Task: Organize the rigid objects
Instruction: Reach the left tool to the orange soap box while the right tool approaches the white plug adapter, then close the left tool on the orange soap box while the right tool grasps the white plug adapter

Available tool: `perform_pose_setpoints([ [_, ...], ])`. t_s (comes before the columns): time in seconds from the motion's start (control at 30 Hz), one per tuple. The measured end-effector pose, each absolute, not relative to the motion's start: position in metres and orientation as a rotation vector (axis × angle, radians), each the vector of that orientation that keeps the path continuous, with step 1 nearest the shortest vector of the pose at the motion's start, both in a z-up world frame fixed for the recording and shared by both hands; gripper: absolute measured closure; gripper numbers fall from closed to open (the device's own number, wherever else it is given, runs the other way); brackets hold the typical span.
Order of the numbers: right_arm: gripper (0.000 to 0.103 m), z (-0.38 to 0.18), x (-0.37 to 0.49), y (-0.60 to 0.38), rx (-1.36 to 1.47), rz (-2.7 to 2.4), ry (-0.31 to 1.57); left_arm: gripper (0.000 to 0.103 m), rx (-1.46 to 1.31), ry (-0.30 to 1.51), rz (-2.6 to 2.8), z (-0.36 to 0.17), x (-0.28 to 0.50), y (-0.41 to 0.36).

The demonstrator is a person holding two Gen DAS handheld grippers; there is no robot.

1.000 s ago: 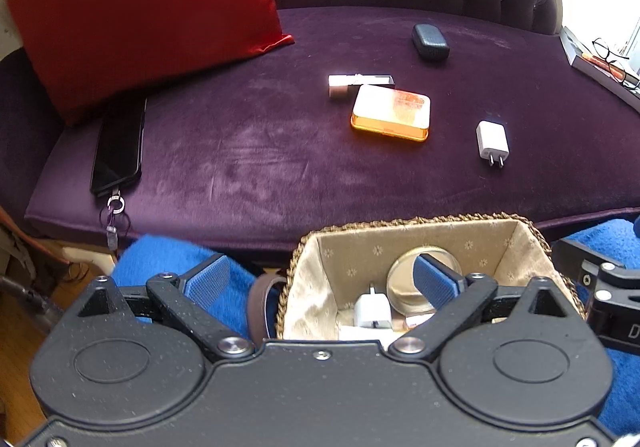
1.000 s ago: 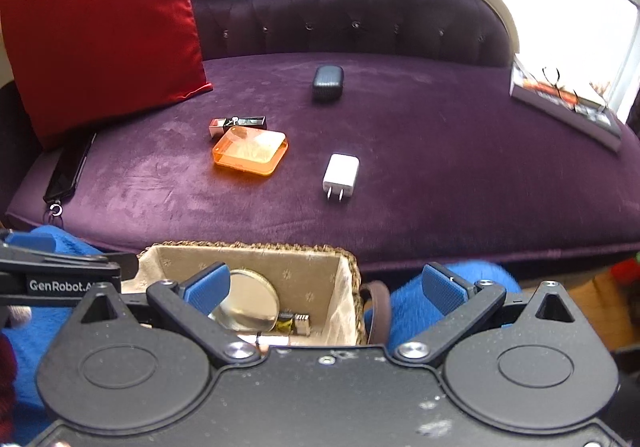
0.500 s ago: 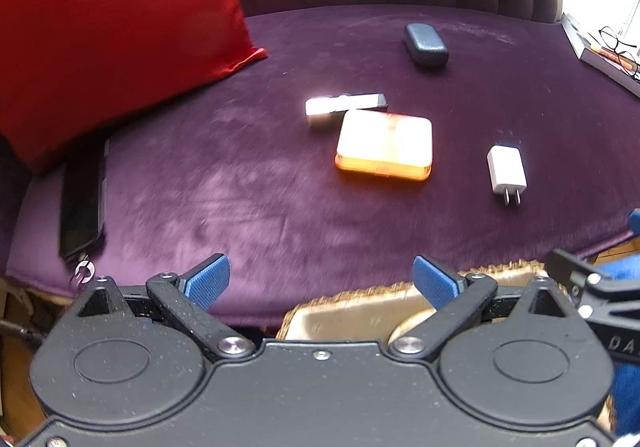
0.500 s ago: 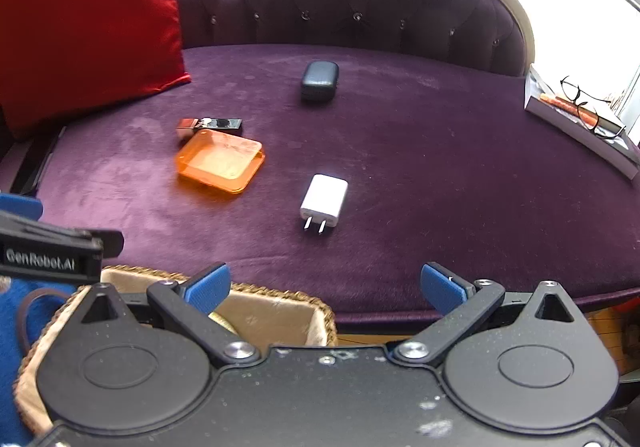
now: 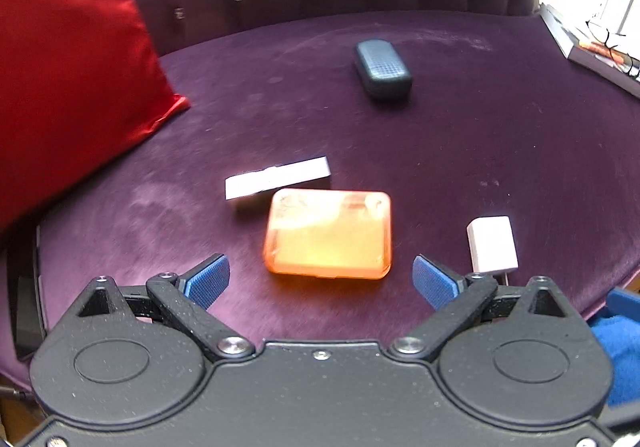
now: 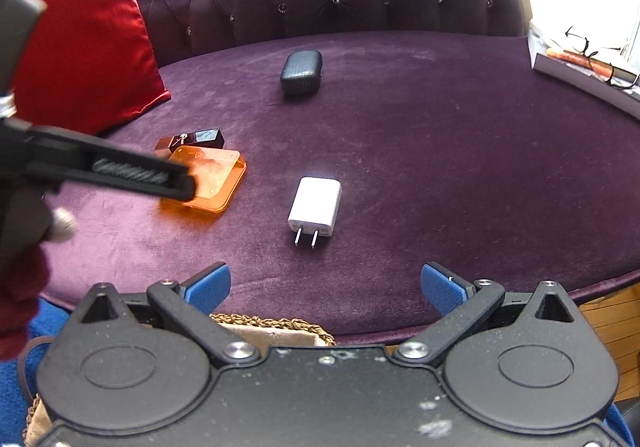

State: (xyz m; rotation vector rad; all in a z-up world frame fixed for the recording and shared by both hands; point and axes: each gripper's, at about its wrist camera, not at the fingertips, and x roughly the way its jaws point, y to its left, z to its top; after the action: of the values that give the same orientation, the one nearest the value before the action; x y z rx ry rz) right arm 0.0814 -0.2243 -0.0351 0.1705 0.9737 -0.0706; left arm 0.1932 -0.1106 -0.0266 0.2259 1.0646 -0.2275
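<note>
A flat, translucent orange plastic case with rounded corners lies on the purple velvet sofa seat, straight ahead of the left gripper, whose blue-padded fingers are spread wide with nothing between them. Touching the case's far left corner is a small rectangular box, glaring white in the left wrist view and dark with a brownish end in the right wrist view. To the right of the case, a little apart, a white two-prong wall charger lies flat, prongs pointing toward the seat's front edge; it sits just ahead of the right gripper, whose fingers are likewise fully apart and empty. Farther back, well apart from the rest, rests a dark, textured oval hard case. A red satin cushion leans against the tufted backrest at the left, and a book with spectacles on it sits at the right end of the seat. In the right wrist view, the left gripper's black arm reaches across and hides the orange case's near left part. Below the right gripper shows the braided rim of a woven, fabric-lined basket; its contents cannot be seen.
</note>
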Motion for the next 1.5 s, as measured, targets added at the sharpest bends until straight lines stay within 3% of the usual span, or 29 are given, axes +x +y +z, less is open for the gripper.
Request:
perform_pose_setpoints([
  [0.67,0.001,-0.043,0.091,-0.230,0.263,-0.047,1.025,0.008,0.226,1.208,-0.191,-0.069,0.233,-0.118],
  [0.73,0.001,-0.043,0.092,-0.228,0.247,-0.046,1.028,0.018,0.168,1.204,-0.205,-0.069,0.233,-0.111],
  [1.27,0.003,-0.076,0.161,-0.215,0.336,0.034,1.153,0.018,0.061,1.223,-0.058,-0.062,0.213,-0.040],
  [1.5,0.004,-0.057,0.167,-0.206,0.298,0.132,1.025,0.018,0.059,1.223,-0.052,-0.062,0.213,-0.037],
])
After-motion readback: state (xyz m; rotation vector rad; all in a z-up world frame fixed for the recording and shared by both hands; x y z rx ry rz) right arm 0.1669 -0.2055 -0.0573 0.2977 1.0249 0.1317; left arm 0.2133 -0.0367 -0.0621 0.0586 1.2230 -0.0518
